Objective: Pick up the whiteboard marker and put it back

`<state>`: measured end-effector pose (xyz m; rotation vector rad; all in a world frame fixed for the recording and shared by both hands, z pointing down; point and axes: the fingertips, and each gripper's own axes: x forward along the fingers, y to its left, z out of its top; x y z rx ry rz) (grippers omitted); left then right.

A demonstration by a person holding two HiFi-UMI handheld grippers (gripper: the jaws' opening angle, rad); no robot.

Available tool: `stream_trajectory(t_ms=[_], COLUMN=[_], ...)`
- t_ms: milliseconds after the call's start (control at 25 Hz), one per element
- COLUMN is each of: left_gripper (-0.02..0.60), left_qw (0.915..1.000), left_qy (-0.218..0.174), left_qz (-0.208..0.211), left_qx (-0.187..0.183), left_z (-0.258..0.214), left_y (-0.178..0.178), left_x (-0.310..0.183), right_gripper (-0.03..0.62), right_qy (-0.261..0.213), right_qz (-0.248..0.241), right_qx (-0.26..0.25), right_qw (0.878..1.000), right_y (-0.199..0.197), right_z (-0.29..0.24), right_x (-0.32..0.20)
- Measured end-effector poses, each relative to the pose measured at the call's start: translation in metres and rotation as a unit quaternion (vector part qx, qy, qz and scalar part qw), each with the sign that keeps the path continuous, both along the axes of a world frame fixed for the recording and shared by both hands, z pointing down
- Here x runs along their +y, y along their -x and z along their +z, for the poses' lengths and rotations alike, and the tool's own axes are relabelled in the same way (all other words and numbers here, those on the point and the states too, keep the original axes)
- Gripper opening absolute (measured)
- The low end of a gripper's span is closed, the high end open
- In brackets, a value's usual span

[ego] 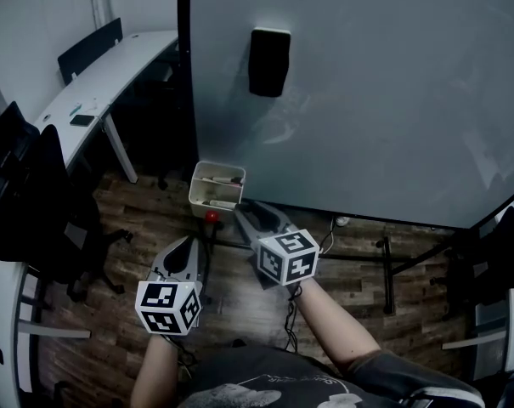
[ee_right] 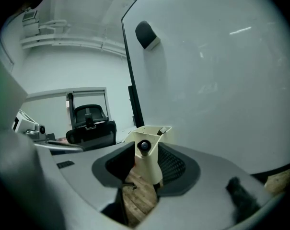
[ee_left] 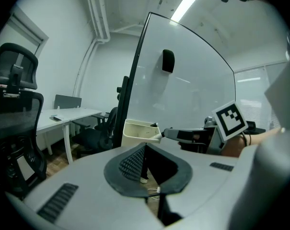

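Note:
A white tray [ego: 199, 182] hangs at the whiteboard's [ego: 367, 100] lower left corner. A whiteboard marker [ego: 223, 179] lies across it, and another marker [ego: 216, 202] shows lower in it. My right gripper [ego: 255, 218] is just right of the tray, open, holding nothing. In the right gripper view the tray [ee_right: 147, 164] and a dark round knob [ee_right: 144, 146] show through the gap of the right gripper [ee_right: 145, 150]. My left gripper [ego: 187, 245] hangs lower left of the tray, its tips together, empty. In the left gripper view the left gripper [ee_left: 145, 150] faces the tray [ee_left: 137, 131].
A black eraser [ego: 268, 61] sticks to the board's upper part. A red knob [ego: 211, 216] sits under the tray. A white desk [ego: 104, 83] and dark office chairs [ego: 36, 202] stand to the left. The board's black stand legs [ego: 388, 270] cross the wooden floor.

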<state>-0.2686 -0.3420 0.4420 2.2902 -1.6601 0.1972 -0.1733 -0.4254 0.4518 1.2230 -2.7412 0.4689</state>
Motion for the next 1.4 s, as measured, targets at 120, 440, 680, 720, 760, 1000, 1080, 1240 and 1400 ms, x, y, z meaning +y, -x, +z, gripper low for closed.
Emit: stream_trajectory(t_ms=[120, 440, 680, 720, 760, 1000, 1080, 1240, 1400], left_gripper=[0.014, 0.014, 0.014, 0.014, 0.014, 0.014, 0.014, 0.014, 0.014], left_qw=[1.0, 1.0, 1.0, 1.0, 1.0, 0.9999, 0.9998, 0.9996, 0.9993], left_qy=[0.003, 0.007, 0.007, 0.006, 0.006, -0.006, -0.013, -0.024, -0.031], left_qz=[0.001, 0.005, 0.001, -0.001, -0.002, -0.003, -0.005, -0.004, 0.001], left_qx=[-0.001, 0.002, 0.001, -0.001, -0.003, -0.014, -0.016, -0.016, -0.022], left_z=[0.002, 0.007, 0.007, 0.006, 0.005, -0.008, -0.015, -0.026, -0.034], left_y=[0.003, 0.003, -0.001, -0.002, -0.004, -0.017, -0.021, -0.032, -0.05], left_x=[-0.004, -0.008, -0.004, -0.003, -0.002, 0.008, 0.011, 0.019, 0.032], right_gripper=[0.149, 0.094, 0.089, 0.089, 0.087, 0.087, 0.087, 0.087, 0.087], right_qy=[0.004, -0.007, -0.027, -0.033, -0.039, -0.072, -0.087, -0.114, -0.131], right_qz=[-0.005, -0.013, -0.013, -0.01, -0.008, 0.009, 0.008, 0.0, -0.007], right_qx=[-0.001, 0.002, -0.005, -0.008, -0.011, -0.04, -0.051, -0.065, -0.073], right_qw=[1.0, 1.0, 1.0, 0.999, 0.999, 0.997, 0.995, 0.991, 0.989], right_y=[0.004, 0.008, 0.005, 0.002, 0.0, -0.021, -0.027, -0.038, -0.053], right_z=[0.003, 0.003, -0.006, -0.01, -0.014, -0.052, -0.066, -0.093, -0.113], right_x=[-0.002, -0.005, -0.002, -0.001, -0.001, 0.009, 0.015, 0.032, 0.053])
